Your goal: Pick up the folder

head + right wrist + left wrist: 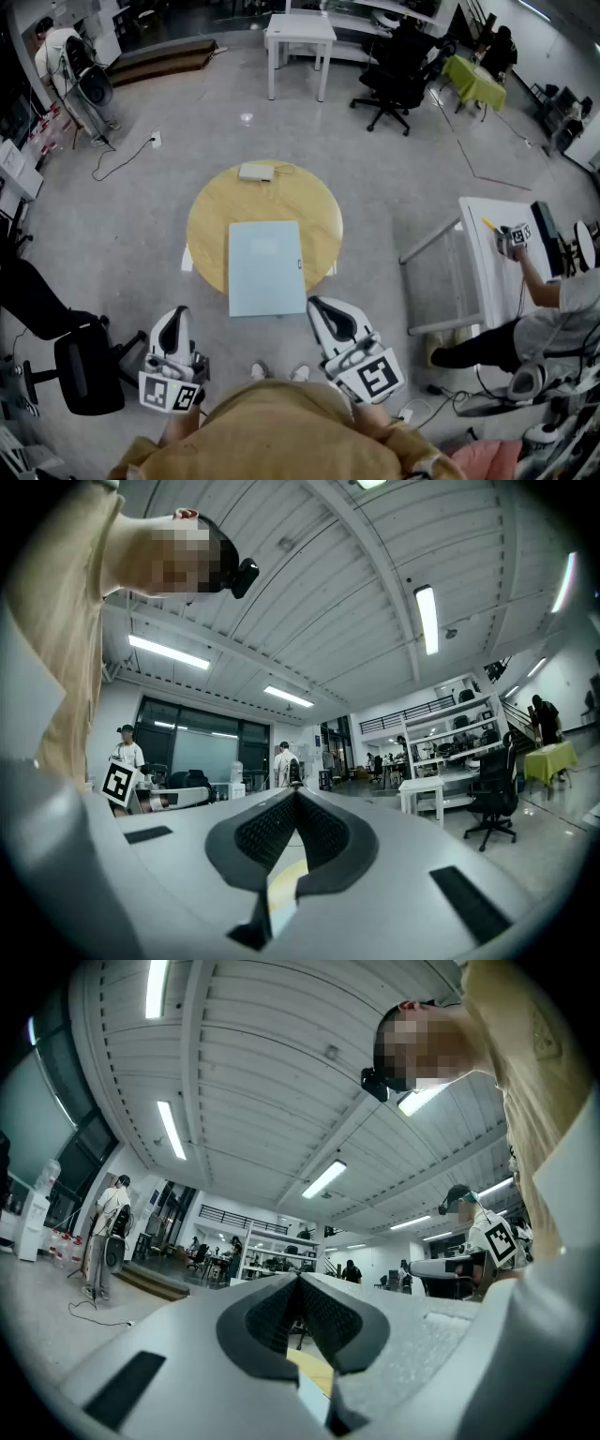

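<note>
Folder on the table, both grippers not there yet.
The pale blue folder (pixel 266 267) lay flat over the near edge of the round table (pixel 208 225), sticking out, so probably easy to pinch. The left gripper (pixel 176 317) and right gripper (pixel 319 307) were closed and empty.

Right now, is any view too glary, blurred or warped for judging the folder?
Head view: even light, sharp, no glare on the folder, fisheye bending only at the edges. Left gripper view: heavy fisheye, the left hand-held gripper fills the lower frame, only a sliver of the table visible. Right gripper view: same, with the right hand-held gripper blocking the bottom.
</note>
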`<state>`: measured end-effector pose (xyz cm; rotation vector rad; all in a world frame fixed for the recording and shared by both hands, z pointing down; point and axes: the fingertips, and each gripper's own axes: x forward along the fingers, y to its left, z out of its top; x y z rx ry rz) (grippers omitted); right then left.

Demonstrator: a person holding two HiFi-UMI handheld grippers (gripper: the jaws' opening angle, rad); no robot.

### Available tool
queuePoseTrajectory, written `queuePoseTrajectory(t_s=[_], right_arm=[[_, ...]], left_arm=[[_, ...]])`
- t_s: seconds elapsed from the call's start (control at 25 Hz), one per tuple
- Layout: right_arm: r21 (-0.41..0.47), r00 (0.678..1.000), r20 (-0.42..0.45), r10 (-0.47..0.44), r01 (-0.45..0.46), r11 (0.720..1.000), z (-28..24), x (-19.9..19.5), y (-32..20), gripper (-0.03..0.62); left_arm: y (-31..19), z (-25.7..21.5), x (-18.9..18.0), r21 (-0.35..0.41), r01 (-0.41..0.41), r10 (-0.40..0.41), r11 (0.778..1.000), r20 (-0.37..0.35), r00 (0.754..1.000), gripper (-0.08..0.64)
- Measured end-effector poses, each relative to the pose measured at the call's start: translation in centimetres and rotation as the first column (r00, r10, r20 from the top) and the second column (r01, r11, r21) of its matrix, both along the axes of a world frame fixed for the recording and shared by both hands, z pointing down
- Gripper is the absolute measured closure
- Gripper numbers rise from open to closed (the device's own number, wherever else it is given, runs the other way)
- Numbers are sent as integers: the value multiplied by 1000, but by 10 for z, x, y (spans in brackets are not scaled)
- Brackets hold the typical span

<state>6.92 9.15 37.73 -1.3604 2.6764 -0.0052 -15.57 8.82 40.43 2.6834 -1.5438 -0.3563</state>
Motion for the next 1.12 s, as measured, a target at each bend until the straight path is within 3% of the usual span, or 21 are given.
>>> queuePoseTrajectory(t_s=[0.2,0.72,0.92,1.08,1.12], right_arm=[[3,1000,4,-8,8,1000,-4,3,0,592],[-41,999,10,-52,52,998,13,11,6,592],[-158,996,-31,-87,81,984,47,20,5,591],[-292,991,103,-80,107,950,75,30,-2,580],[-317,987,137,-79,120,941,80,31,-3,531]], left_arm=[[4,5,14,-22,-26,26,999,-5,1000,558],[9,20,11,-68,0,-1,998,-4,1000,558],[-2,45,-5,-155,3,-13,988,-60,998,558],[-15,65,-7,-225,-70,42,972,-128,991,557],[-18,69,-7,-238,-86,53,967,-143,988,557]])
